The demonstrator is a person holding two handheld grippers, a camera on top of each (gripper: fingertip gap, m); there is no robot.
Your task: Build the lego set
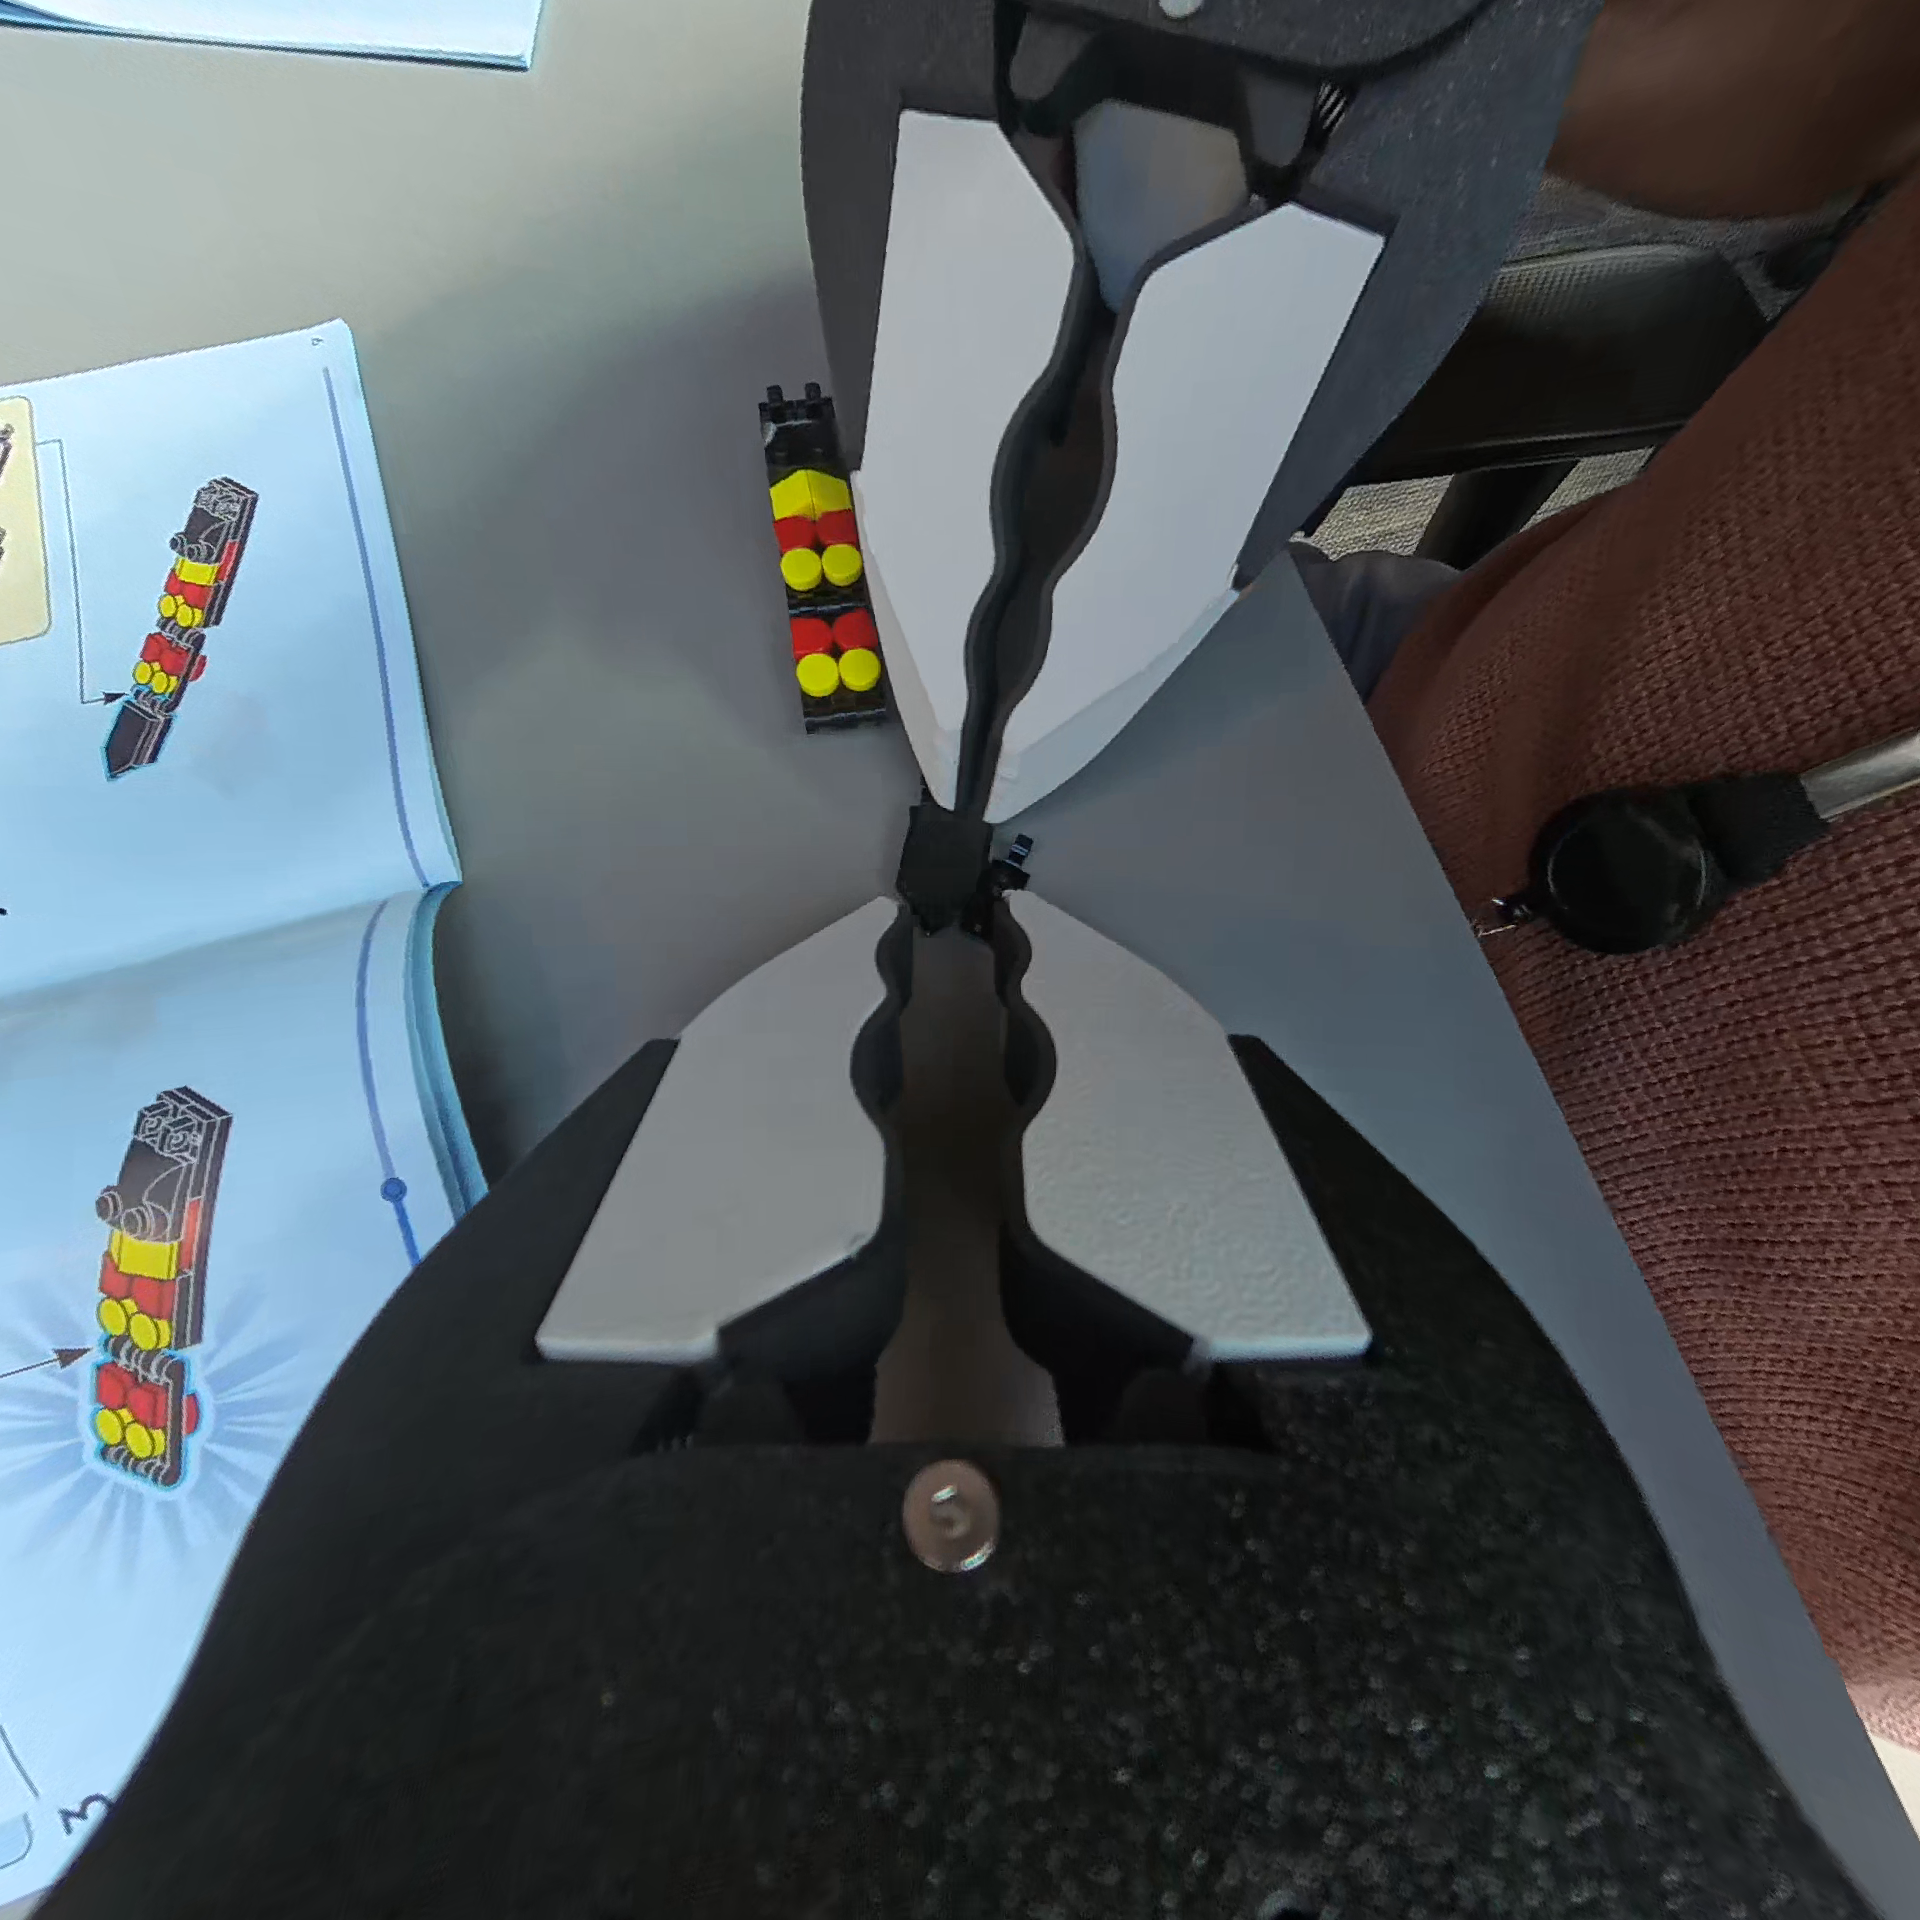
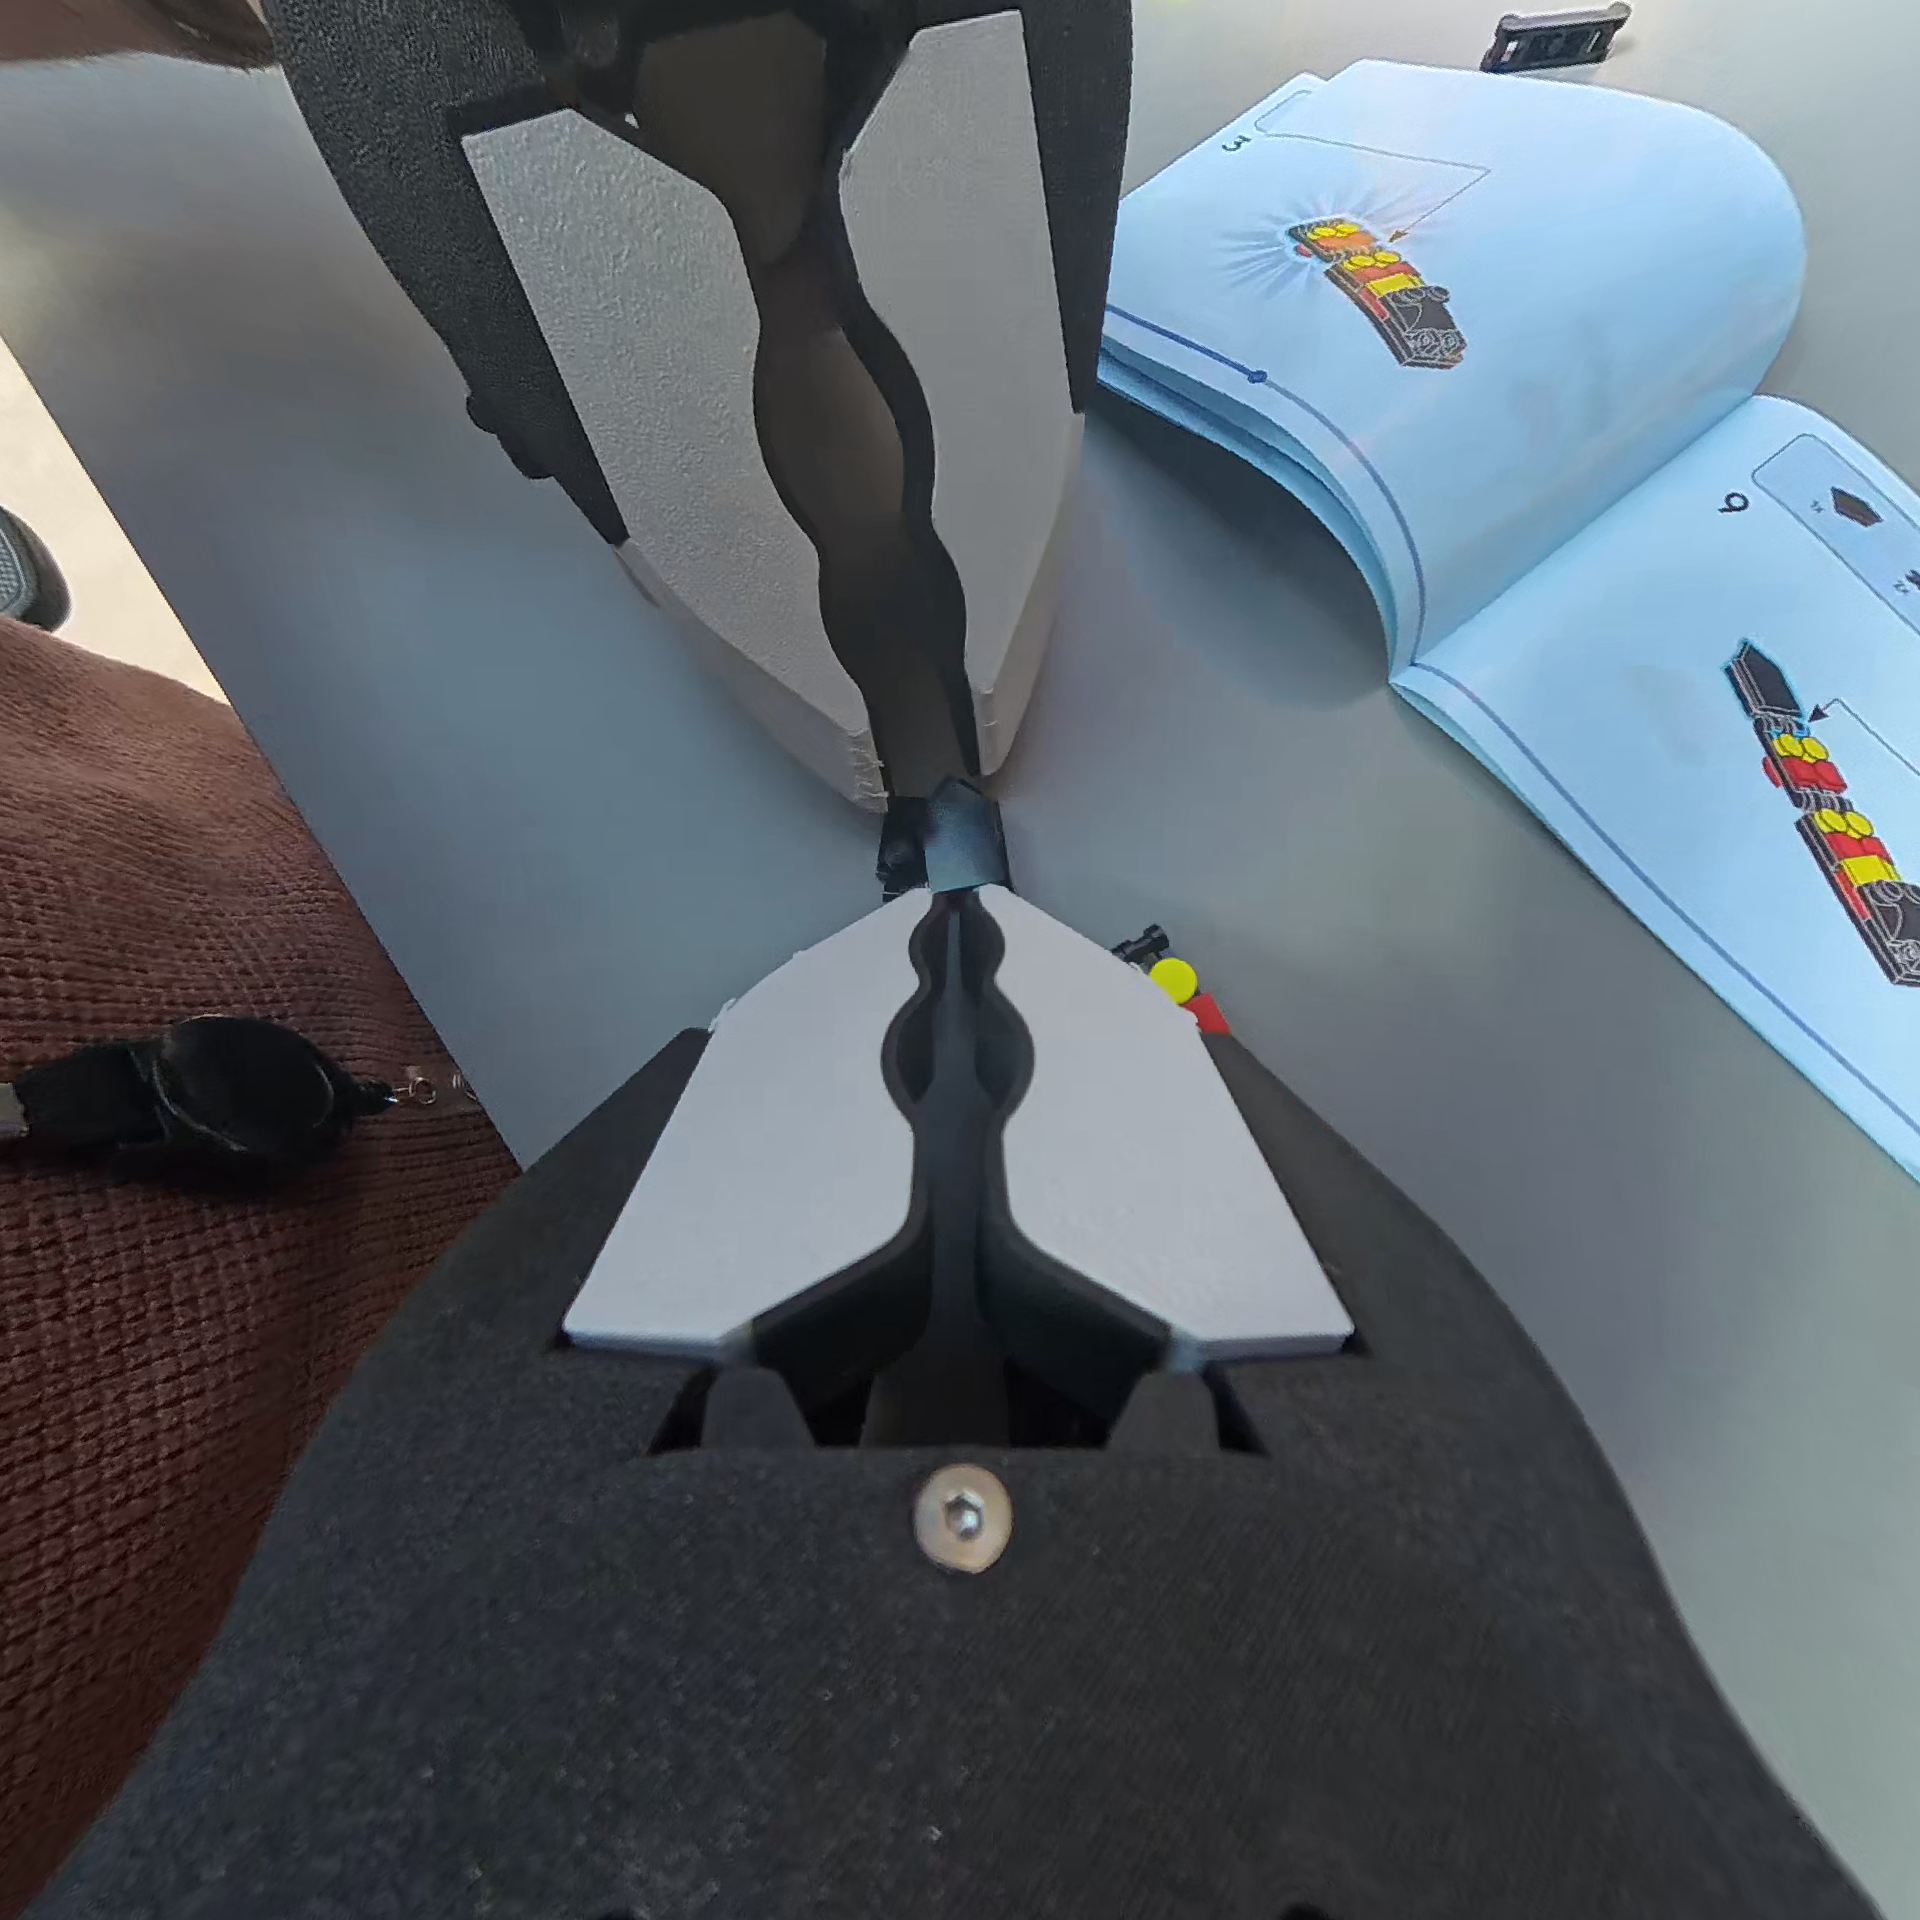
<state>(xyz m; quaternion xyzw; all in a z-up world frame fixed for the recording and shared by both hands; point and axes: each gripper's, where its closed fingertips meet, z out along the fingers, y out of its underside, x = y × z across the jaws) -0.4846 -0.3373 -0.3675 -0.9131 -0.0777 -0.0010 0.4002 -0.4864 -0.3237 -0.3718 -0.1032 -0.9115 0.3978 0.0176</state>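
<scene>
A small black lego piece (image 1: pixel 940 868) is pinched between both grippers, tip to tip, just above the grey table (image 1: pixel 623 312). The left gripper (image 1: pixel 940 914) and right gripper (image 2: pixel 961 902) are each closed on it. The red-and-yellow lego assembly (image 1: pixel 826 566) lies just beside them, the open instruction booklet (image 1: pixel 208 675) farther left.
</scene>
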